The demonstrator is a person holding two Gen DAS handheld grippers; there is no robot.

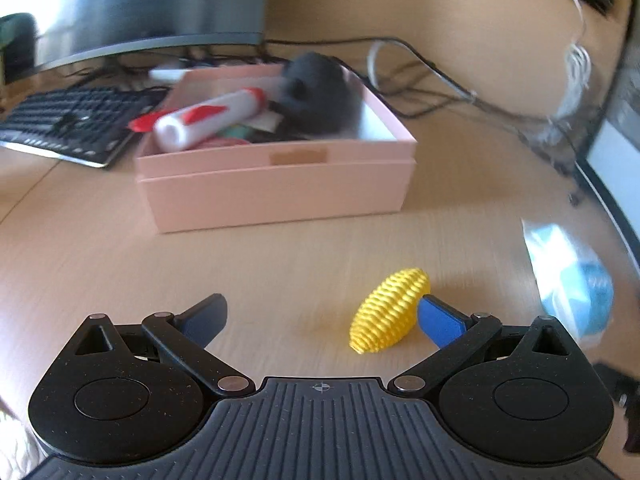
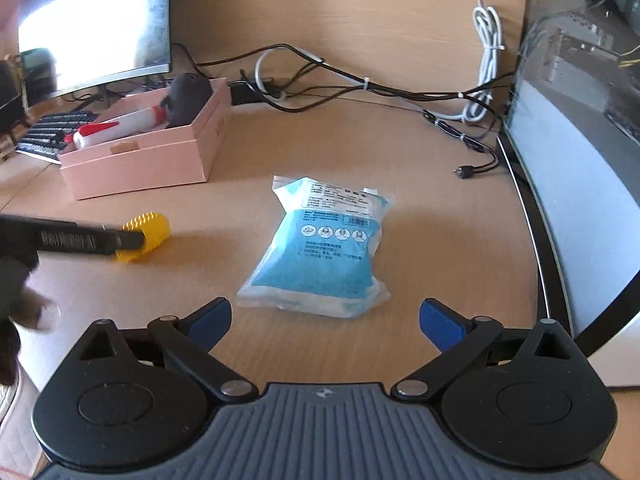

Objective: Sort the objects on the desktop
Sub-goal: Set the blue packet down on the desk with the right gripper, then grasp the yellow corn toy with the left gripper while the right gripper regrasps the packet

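A yellow ribbed oval toy (image 1: 390, 310) lies on the wooden desk, just inside the right finger (image 1: 440, 322) of my open left gripper (image 1: 322, 320); it also shows in the right wrist view (image 2: 146, 238), partly hidden by the left gripper. A blue packet of face masks (image 2: 324, 248) lies flat just ahead of my open, empty right gripper (image 2: 326, 322), and shows blurred at the right of the left wrist view (image 1: 572, 276). A pink box (image 1: 276, 180) behind holds a white and red tube (image 1: 208, 118) and a dark round object (image 1: 316, 94).
A black keyboard (image 1: 68, 124) and a monitor (image 1: 132, 8) stand left of the box. Black and white cables (image 2: 360, 84) run along the back of the desk. A laptop or screen edge (image 2: 560, 200) borders the right side.
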